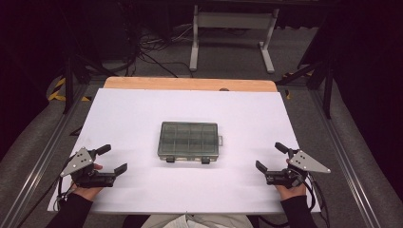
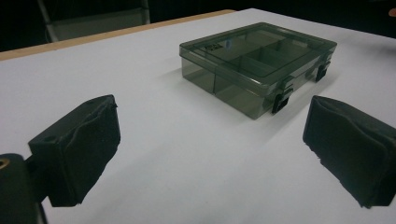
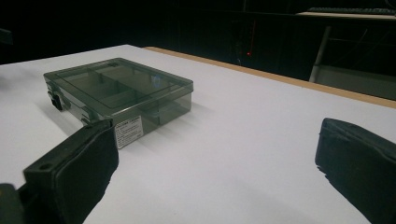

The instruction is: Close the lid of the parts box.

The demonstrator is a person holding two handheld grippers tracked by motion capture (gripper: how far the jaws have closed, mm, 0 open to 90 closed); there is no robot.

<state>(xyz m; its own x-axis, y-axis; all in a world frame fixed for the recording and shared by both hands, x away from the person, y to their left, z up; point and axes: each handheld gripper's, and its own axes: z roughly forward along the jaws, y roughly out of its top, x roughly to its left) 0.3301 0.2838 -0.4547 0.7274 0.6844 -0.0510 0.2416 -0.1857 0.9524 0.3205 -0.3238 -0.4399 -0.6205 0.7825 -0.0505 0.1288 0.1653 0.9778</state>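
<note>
A smoky green see-through compartment box [image 1: 189,141] lies shut in the middle of the white table sheet [image 1: 142,109], its two black latches facing the person. My left gripper [image 1: 113,159] rests near the front left edge, open, nothing between its pads. My right gripper [image 1: 271,156] rests near the front right, open too, nothing held. From the left gripper view the box [image 2: 257,65] sits ahead and to the right, beyond the wide-apart pads [image 2: 77,149]. From the right gripper view the box [image 3: 119,95] lies ahead left, with a white label on its side.
The wooden table edge [image 1: 190,84] runs along the far side of the sheet. Beyond it stand a white metal frame [image 1: 233,33] and cables on the floor [image 1: 147,47]. Metal rails [image 1: 342,156] flank the table on both sides.
</note>
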